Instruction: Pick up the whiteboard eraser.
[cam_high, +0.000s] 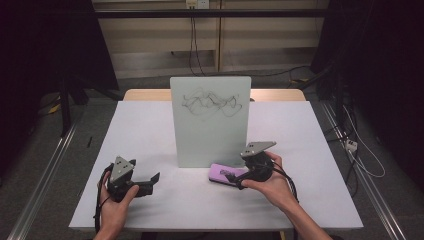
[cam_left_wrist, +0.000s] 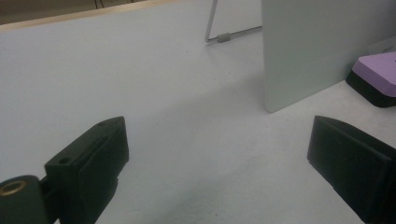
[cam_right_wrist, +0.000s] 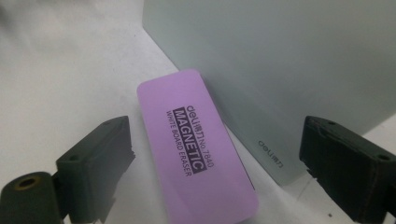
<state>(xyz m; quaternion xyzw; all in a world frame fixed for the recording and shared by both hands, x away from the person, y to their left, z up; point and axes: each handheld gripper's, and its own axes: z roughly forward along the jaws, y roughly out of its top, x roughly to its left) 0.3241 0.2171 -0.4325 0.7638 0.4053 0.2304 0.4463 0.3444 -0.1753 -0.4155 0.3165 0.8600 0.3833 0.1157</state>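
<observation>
A: Where did the eraser lie when you brought your right tool in?

B: Flat on the surface, just at the foot of the upright board, near its right corner. The board had black scribbles near its top, which I judged the eraser was meant for.

A: And from the tool?

B: Right ahead of it and partly between its jaws. In the right gripper view the eraser's long axis ran away from you, tilted a little toward the board, so the jaws straddled its narrow width. They stood wide, with clear gaps on both sides; neither pad touched it, so you held nothing.

A: Which hand was nearer?

B: Your right hand, plainly. In the high view the right tool sat over the eraser's near end. Your left tool rested well apart on the left of the surface, jaws wide and empty, pointed toward the board's left edge.

A: What would the grip turn on?

B: Probably on keeping the right-hand jaw clear of the board, which stood just beside the eraser.
</observation>
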